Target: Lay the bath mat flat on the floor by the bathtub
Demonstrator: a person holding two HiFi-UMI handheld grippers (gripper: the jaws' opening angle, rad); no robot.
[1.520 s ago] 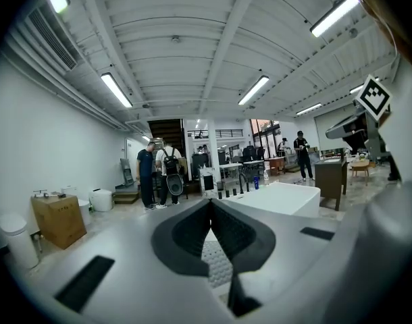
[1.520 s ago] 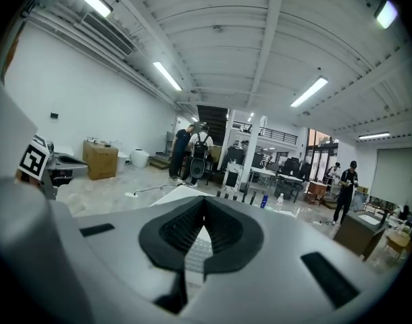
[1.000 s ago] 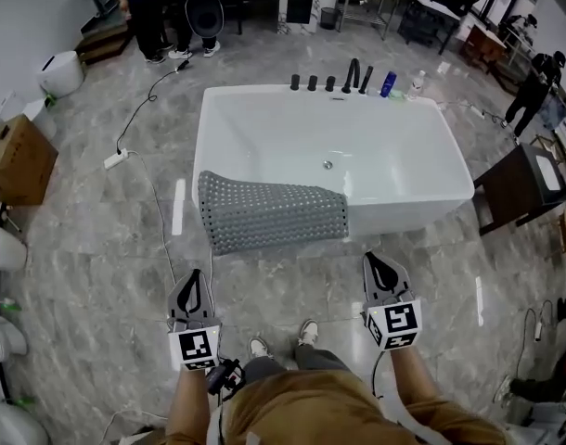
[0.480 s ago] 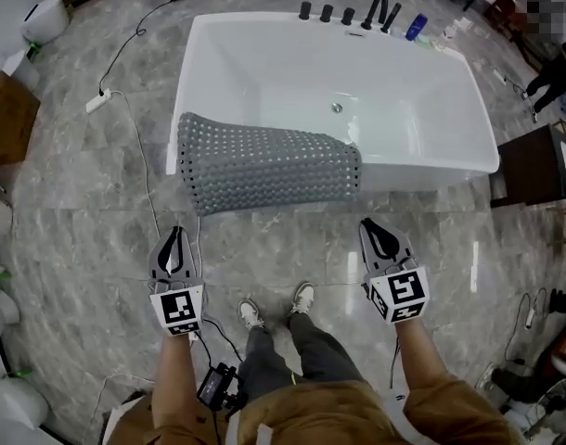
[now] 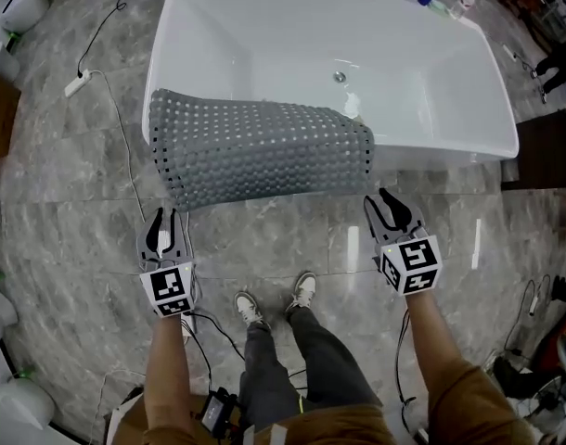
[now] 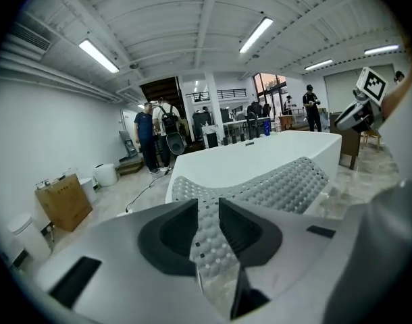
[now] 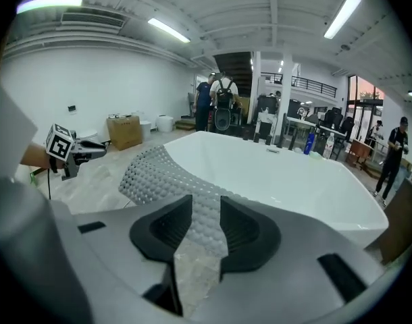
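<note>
Bath mat point(image 5: 260, 151) hangs over near rim of bathtub point(image 5: 264, 35)
Its long axis runs left-right just ahead of left gripper point(image 5: 162, 219) and right gripper point(image 5: 385, 202), one near each lower corner; both jaws apart, holding nothing.

A bare workshop hall: freestanding bathtub point(image 5: 264, 54) on marbled floor point(image 5: 79, 174), strip lights point(image 6: 98, 56), cardboard box point(image 6: 63, 201).

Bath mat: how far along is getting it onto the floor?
Done: nothing yet; the bath mat hangs over the bathtub rim. In hand: left tool and right tool, both open, point at its near edge, gripping nothing. Remaining: grasp it, lift it, spread it on the floor.
</note>
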